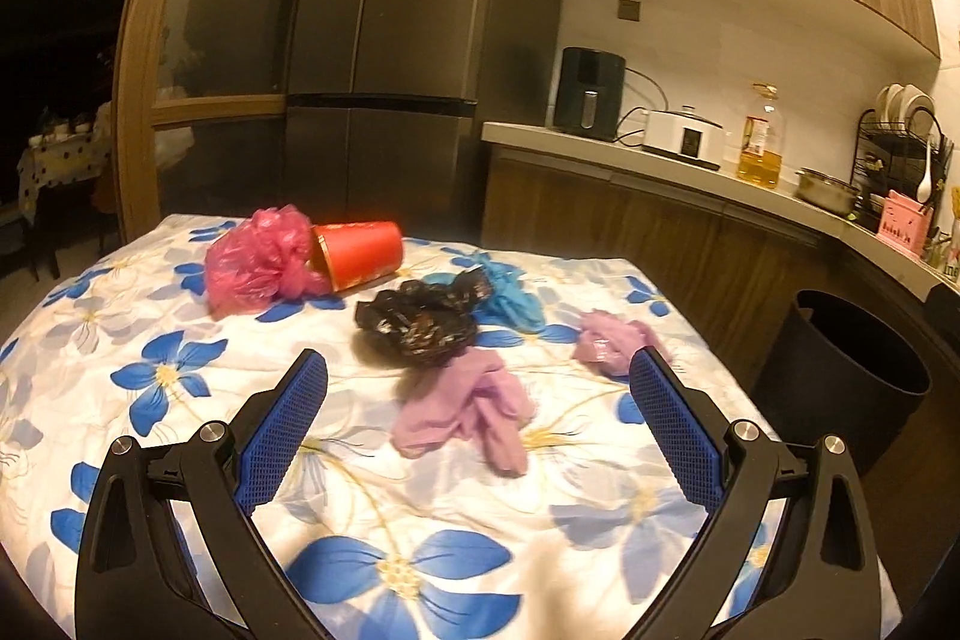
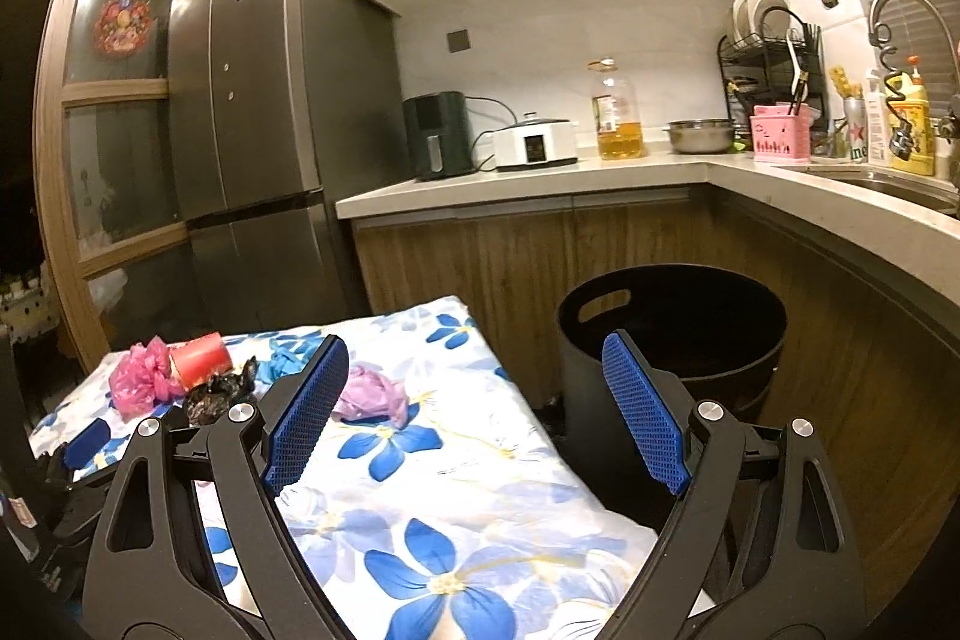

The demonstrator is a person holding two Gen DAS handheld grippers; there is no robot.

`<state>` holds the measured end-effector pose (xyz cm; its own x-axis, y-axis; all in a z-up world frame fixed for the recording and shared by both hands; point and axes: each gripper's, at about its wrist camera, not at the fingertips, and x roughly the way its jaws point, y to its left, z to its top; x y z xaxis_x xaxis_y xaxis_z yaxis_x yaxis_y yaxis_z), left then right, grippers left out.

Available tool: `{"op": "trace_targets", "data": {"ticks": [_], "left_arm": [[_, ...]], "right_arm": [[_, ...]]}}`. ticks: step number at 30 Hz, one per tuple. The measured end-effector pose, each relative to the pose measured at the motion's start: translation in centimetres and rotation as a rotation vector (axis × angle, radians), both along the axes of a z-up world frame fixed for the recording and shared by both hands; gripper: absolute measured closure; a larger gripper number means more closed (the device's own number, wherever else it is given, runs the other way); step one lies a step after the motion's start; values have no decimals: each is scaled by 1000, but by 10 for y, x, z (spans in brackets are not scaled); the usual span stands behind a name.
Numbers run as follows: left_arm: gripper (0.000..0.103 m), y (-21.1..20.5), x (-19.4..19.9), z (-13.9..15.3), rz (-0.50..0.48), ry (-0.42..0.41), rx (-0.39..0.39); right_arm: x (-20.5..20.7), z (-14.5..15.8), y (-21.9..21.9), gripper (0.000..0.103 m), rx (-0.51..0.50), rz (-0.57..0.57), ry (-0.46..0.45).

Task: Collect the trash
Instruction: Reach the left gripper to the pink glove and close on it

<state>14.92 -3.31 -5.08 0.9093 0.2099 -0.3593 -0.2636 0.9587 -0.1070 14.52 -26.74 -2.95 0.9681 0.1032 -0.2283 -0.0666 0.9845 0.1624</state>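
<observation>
Both grippers stand with their blue-padded jaws spread wide and nothing between them. The left gripper [image 1: 477, 370] hangs over the near part of the table [image 1: 150, 460], which is covered in a white cloth with blue flowers. Just beyond its fingertips lies a crumpled pale purple bag [image 1: 468, 409], and a second purple bag [image 1: 612, 340] sits near the right-hand pad. Behind the first one is a black bag [image 1: 420, 322], touching a blue bag [image 1: 510, 295] at its far right. Farther back, toward the left, a red cup [image 1: 360, 253] lies on its side with a pink bag [image 1: 258, 262] bunched against its mouth. The right gripper [image 2: 474, 370] hangs over the table's right edge, its right pad in front of the black bin [image 2: 672, 340] that stands on the floor just beside the table. Beyond are a wooden counter [image 2: 540, 187] carrying a bottle of oil [image 2: 618, 112], and a tall grey fridge [image 2: 270, 100].
</observation>
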Motion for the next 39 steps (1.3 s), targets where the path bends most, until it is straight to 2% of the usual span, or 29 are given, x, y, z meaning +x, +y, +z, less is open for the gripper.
{"op": "trace_targets", "data": {"ticks": [13,18,24,26,27,32,35,37,39], "left_arm": [[7,16,51,-22,53,87,-52],[14,23,75,-34,58,166,-93],[34,26,91,-51,27,264,-139],[45,29,95,-55,16,283,-158],[47,29,96,-58,15,293,-162],[71,26,97,-62,-24,301,-156],[85,29,95,-62,-45,292,-185],[91,30,92,-59,-56,281,-198],[93,30,83,-55,-69,264,-198]], "right_arm": [[21,-8,29,18,-22,47,10],[36,-9,39,18,-30,52,3],[60,-16,55,18,-27,63,14],[68,-19,63,18,-35,65,21],[72,-21,65,18,-38,67,25],[91,-32,81,18,-60,74,62],[104,-41,91,18,-67,79,95],[112,-47,96,18,-69,83,120],[121,-52,100,18,-68,88,144]]}}
